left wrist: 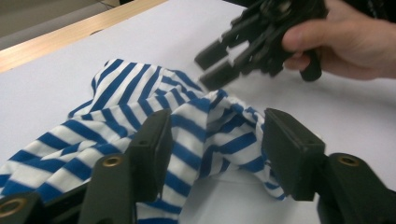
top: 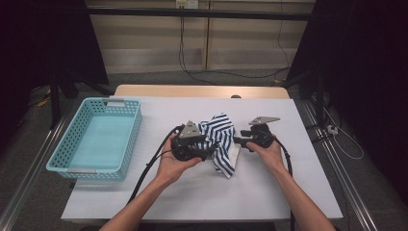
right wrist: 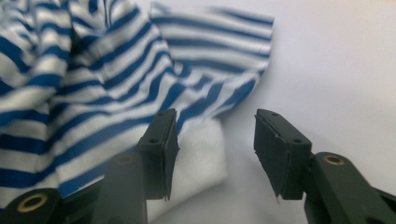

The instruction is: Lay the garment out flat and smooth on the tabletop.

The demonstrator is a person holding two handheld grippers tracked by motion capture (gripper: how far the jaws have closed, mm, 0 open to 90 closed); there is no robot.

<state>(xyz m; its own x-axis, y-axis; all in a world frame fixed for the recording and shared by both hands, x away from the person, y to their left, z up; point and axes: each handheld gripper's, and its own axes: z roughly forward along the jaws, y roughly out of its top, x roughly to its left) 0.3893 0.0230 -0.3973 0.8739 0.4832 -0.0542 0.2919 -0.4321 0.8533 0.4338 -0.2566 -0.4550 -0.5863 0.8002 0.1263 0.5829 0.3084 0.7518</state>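
Both forearms come in low over the white bench [top: 269, 192], each hand wrapped round a gripper. On my left gripper [left wrist: 215, 154] the fingers [left wrist: 152, 154] stand spread, with a raised fold of the shirt [top: 222, 139] between them; the pads do not press it, so nothing is pinched there. From above, that left gripper sits at the shirt's left edge, its grey plate tilted over the cloth. On my right gripper [right wrist: 215, 149] the fingers [right wrist: 161, 149] are spread too: one lies against the shirt's white inner side, the other stands over bare bench just beside the hem, and they grip nothing. From my left gripper's camera I see my right hand [left wrist: 345, 42] beyond the cloth, its fingers pointing at the shirt's far edge, slightly blurred. That shirt, blue and white striped, lies crumpled on the bench between my two grippers, roughly mid-bench. Well apart on the left stands a pale blue basket [top: 62, 159], perforated walls, near the bench's left edge. Beyond it all runs the bench's wooden back strip [top: 202, 90].
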